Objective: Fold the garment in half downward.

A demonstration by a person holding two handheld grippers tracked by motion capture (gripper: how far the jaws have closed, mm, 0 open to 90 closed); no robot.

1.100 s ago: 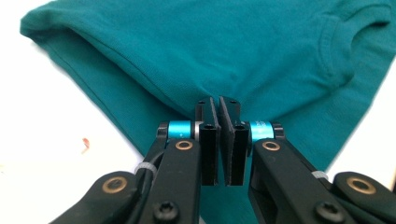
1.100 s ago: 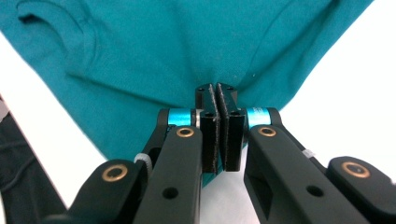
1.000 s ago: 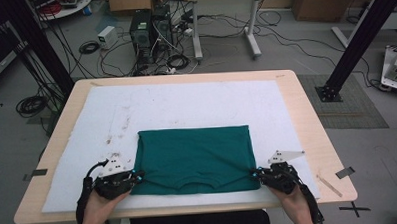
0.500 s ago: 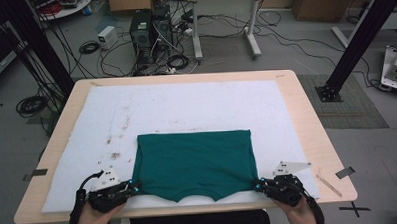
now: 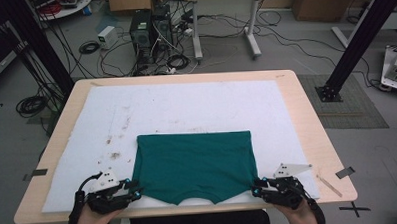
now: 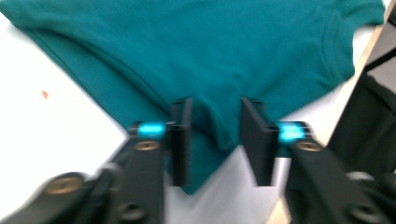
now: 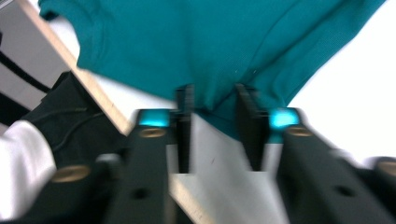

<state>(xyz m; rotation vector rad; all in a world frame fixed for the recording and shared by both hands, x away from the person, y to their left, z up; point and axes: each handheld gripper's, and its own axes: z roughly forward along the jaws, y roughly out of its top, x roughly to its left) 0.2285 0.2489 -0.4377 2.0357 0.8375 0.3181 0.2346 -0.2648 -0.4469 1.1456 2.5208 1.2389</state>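
Two grippers, the left gripper (image 5: 135, 189) and the right gripper (image 5: 257, 186), have just been opening and now stand spread around the near corners of the green shirt (image 5: 194, 164), which lies folded on the white mat (image 5: 186, 107).

black left gripper (image 5: 131, 190) and right gripper (image 5: 259, 187) (grey three-cornered plates on top), blue lights.
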